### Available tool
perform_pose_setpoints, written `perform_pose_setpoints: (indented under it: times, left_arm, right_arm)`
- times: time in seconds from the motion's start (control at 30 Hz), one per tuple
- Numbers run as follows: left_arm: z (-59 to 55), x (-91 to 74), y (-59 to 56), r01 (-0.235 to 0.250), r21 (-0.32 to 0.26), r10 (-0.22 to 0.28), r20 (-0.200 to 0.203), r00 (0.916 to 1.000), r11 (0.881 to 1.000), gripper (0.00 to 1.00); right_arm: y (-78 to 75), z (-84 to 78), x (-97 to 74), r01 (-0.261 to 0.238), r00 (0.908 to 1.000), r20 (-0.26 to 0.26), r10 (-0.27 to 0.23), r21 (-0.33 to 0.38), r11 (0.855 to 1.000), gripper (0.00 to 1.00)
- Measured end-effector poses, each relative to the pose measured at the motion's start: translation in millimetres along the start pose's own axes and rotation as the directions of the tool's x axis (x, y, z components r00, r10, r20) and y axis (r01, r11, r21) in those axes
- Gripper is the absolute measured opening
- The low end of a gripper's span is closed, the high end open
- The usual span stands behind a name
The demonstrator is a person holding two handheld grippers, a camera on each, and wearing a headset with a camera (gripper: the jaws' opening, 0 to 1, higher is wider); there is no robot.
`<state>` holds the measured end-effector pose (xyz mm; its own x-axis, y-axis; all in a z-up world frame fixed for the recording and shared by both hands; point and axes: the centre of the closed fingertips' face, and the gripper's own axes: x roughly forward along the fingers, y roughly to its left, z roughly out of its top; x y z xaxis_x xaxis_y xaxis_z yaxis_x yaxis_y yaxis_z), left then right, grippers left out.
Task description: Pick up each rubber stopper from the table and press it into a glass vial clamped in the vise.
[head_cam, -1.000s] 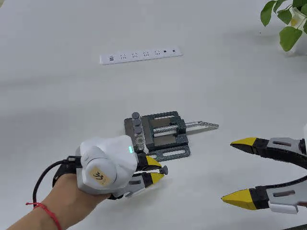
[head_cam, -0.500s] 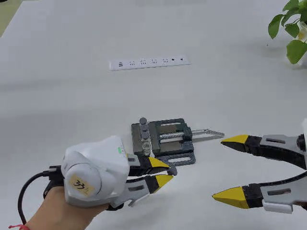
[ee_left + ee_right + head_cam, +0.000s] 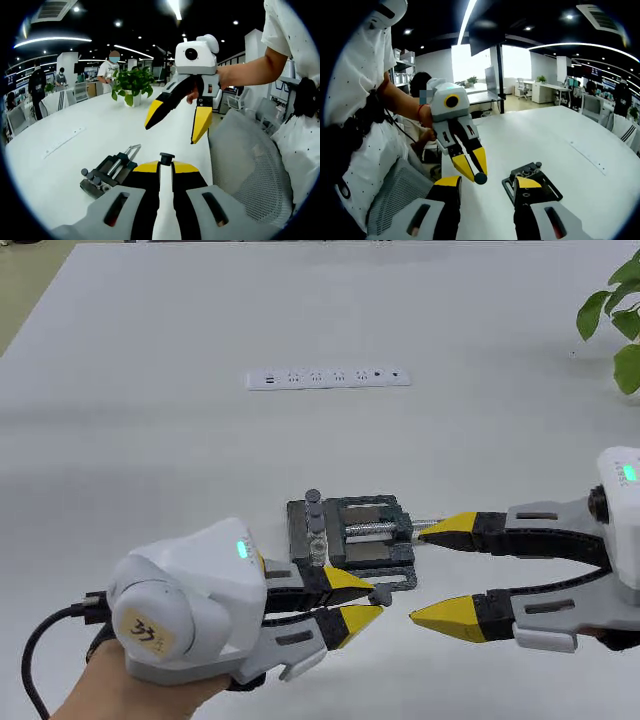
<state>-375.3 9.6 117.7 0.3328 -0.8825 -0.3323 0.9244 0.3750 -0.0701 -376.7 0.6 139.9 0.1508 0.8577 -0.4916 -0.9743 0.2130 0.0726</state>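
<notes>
The left claw (image 3: 377, 600) is gripping a rubber stopper (image 3: 381, 592); the wide-open right claw (image 3: 416, 574) is moving in, probably for handover.

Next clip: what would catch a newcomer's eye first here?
The yellow-tipped left gripper at lower centre, shut on a small dark rubber stopper. The right gripper faces it from the right, jaws open. Just behind them a dark vise holds a row of vials on the white table.

Ahead of me, the white power strip (image 3: 328, 378) lies flat with its sockets facing up, and the green leafy plant (image 3: 618, 312) stands well right of the power strip, slightly beyond it.
</notes>
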Motion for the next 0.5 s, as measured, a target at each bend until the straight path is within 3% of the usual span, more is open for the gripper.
perform_pose_setpoints:
  times: [0.23, 0.5]
  left_arm:
    - [8.0, -4.7, -2.0, -0.004, -0.003, 0.004, 0.023, 0.9997, 1.0, 0.05]
    - [12.2, -10.6, -4.1, -0.007, -0.009, 0.008, 0.039, 0.9992, 1.0, 0.05]
  right_arm:
    - [13.1, 6.0, 8.8, -0.074, 0.9969, -0.031, 0.073, -0.036, 0.997, 0.26]
    - [14.3, 6.8, 11.5, -0.097, 0.9942, -0.052, 0.094, -0.053, 0.994, 0.17]
